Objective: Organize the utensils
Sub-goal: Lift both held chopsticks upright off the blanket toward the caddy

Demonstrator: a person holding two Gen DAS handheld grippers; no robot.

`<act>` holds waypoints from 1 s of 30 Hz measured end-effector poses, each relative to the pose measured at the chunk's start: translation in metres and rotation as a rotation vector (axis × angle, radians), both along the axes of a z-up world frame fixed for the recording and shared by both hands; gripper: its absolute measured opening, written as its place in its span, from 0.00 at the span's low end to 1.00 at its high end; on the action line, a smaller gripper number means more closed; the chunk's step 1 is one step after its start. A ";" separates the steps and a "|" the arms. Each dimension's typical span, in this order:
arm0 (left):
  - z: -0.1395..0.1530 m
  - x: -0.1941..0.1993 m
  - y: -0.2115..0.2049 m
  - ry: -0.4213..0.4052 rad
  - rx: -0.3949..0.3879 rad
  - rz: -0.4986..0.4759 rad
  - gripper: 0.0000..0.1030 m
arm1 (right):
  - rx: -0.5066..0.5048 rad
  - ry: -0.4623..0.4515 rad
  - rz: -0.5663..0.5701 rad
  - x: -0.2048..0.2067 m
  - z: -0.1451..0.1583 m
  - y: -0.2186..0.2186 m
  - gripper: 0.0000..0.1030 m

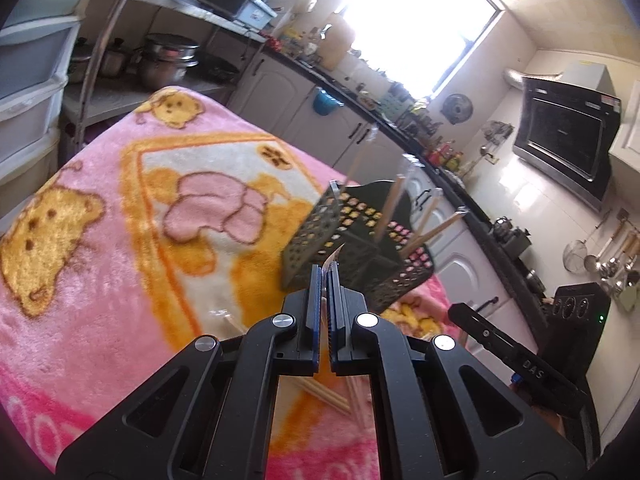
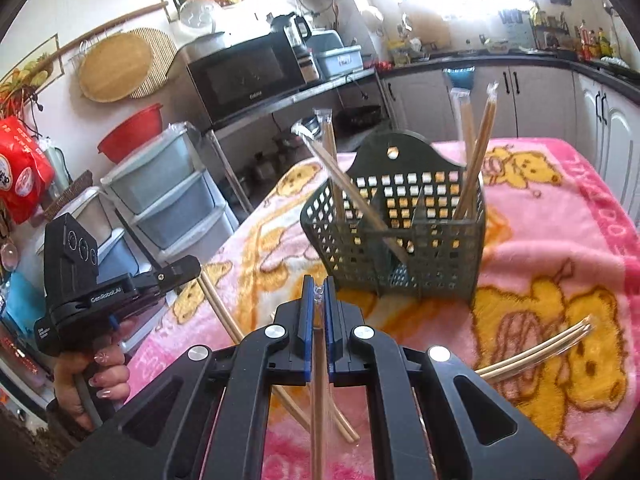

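A dark green perforated utensil basket (image 2: 404, 232) stands on a pink bear blanket (image 2: 552, 248) and holds several wrapped chopstick pairs (image 2: 478, 148). It also shows in the left wrist view (image 1: 352, 240). My right gripper (image 2: 319, 292) is shut on a wrapped chopstick pair (image 2: 318, 380) that hangs down below the jaws, just in front of the basket. My left gripper (image 1: 326, 270) is shut on the clear wrapper end of a chopstick pair (image 1: 334, 258), close to the basket's near corner. Loose chopstick pairs (image 2: 536, 348) lie on the blanket.
More loose chopsticks (image 1: 324, 394) lie under the left gripper. Plastic drawers (image 2: 168, 196) and a microwave shelf (image 2: 248, 76) stand left of the table. Kitchen cabinets (image 2: 532, 96) and a cluttered counter run behind. The left hand-held unit (image 2: 100, 292) is at the table's left edge.
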State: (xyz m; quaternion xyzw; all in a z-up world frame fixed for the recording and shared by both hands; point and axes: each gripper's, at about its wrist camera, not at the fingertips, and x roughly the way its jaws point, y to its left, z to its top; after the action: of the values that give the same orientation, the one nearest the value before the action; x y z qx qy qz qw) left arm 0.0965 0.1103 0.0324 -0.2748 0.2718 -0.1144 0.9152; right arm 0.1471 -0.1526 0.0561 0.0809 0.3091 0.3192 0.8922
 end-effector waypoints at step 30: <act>0.067 0.009 -0.065 -0.160 0.064 -0.166 0.01 | 0.050 -0.201 -0.129 -0.014 0.051 -0.044 0.05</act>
State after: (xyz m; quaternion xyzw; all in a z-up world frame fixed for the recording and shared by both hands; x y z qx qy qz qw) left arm 0.1057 0.0458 0.0995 -0.2122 0.2231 -0.2025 0.9296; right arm 0.1328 -0.1969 0.1066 0.0904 0.2041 0.2752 0.9351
